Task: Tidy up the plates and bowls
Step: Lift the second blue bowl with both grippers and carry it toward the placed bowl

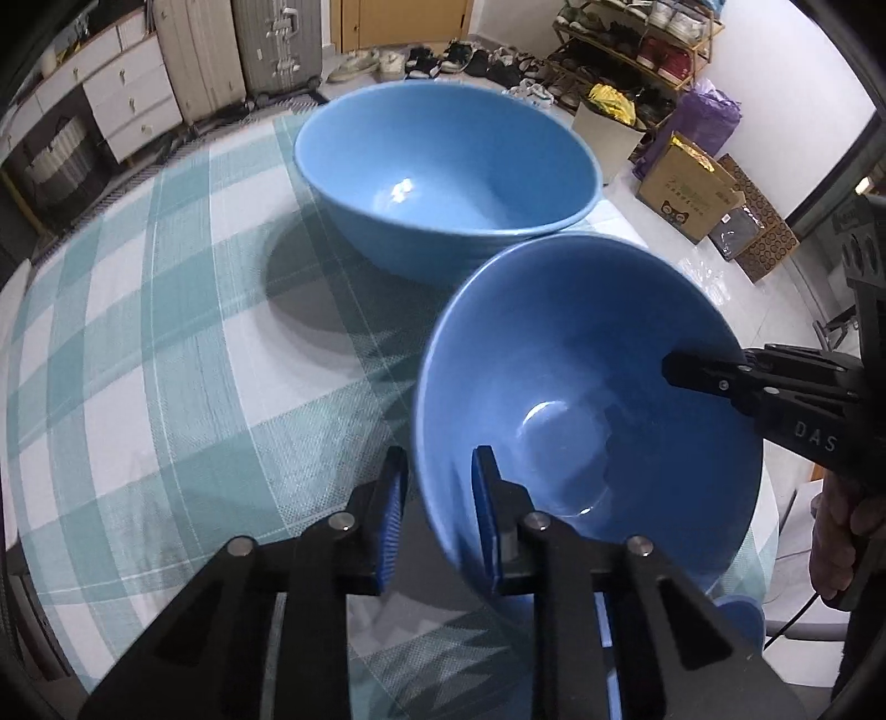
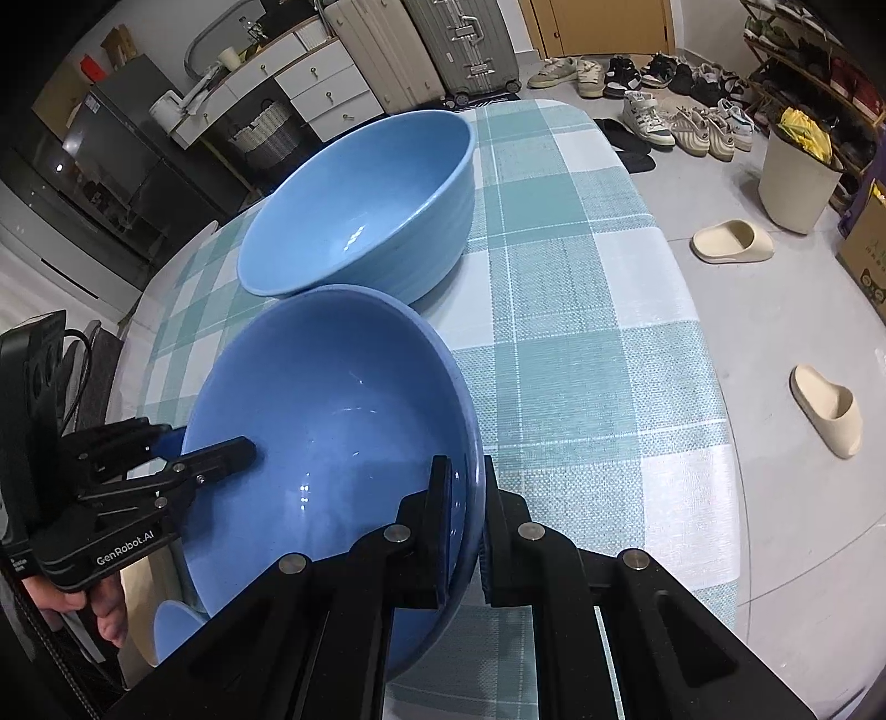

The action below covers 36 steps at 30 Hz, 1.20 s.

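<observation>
A darker blue bowl (image 1: 581, 399) is held tilted above the checked tablecloth, also in the right wrist view (image 2: 332, 432). My left gripper (image 1: 437, 515) straddles its near rim, one finger inside and one outside, with a gap showing on the outer side. My right gripper (image 2: 464, 526) is shut on the opposite rim; it shows from the left wrist view as a black finger (image 1: 703, 371) inside the bowl. A larger light blue bowl (image 1: 448, 171) stands upright on the table beyond it, also in the right wrist view (image 2: 365, 205).
The table (image 2: 581, 310) has a teal and white checked cloth. Another blue dish (image 2: 177, 626) peeks out under the held bowl. Suitcases (image 1: 277, 44), a drawer unit, shoes, a shoe rack, cardboard boxes (image 1: 686, 188), a bin (image 2: 797, 177) and slippers stand on the floor around.
</observation>
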Each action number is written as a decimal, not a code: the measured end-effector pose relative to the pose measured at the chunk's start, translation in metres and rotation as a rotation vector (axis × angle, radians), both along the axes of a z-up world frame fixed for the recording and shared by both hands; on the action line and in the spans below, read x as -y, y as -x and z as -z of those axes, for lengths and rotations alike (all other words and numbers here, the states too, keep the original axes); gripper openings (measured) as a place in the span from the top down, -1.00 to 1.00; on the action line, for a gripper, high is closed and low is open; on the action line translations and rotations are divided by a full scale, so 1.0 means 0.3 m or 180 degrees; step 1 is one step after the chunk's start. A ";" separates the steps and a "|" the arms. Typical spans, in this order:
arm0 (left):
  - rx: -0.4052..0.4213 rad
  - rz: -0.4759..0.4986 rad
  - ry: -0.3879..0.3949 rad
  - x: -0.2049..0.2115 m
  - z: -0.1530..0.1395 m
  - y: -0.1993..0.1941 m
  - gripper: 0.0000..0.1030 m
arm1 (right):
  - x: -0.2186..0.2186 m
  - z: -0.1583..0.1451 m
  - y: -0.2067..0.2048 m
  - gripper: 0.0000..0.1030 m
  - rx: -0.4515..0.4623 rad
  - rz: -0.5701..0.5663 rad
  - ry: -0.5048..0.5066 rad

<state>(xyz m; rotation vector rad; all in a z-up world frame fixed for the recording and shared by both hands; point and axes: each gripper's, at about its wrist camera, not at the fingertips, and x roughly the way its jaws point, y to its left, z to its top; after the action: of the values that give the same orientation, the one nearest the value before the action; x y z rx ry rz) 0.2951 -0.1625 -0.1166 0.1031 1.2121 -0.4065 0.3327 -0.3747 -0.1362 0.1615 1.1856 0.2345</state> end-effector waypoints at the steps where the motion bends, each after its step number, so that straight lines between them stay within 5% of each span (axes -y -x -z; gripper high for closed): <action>1: 0.0032 0.0026 -0.0019 0.006 -0.007 0.004 0.58 | -0.005 -0.004 0.001 0.84 0.0010 0.0005 0.0011; 8: 0.0043 0.0013 -0.0069 -0.014 0.001 0.009 0.58 | 0.000 0.002 0.004 0.85 -0.0027 0.0052 -0.0019; 36: -0.0283 0.0051 0.0378 -0.035 -0.041 -0.009 0.61 | 0.015 -0.005 0.019 0.87 -0.0248 0.0209 -0.0200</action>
<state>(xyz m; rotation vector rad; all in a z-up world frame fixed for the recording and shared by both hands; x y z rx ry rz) 0.2977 -0.1521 -0.1042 -0.0077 1.2724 -0.5004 0.3269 -0.3792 -0.1346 0.2663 1.2487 0.2094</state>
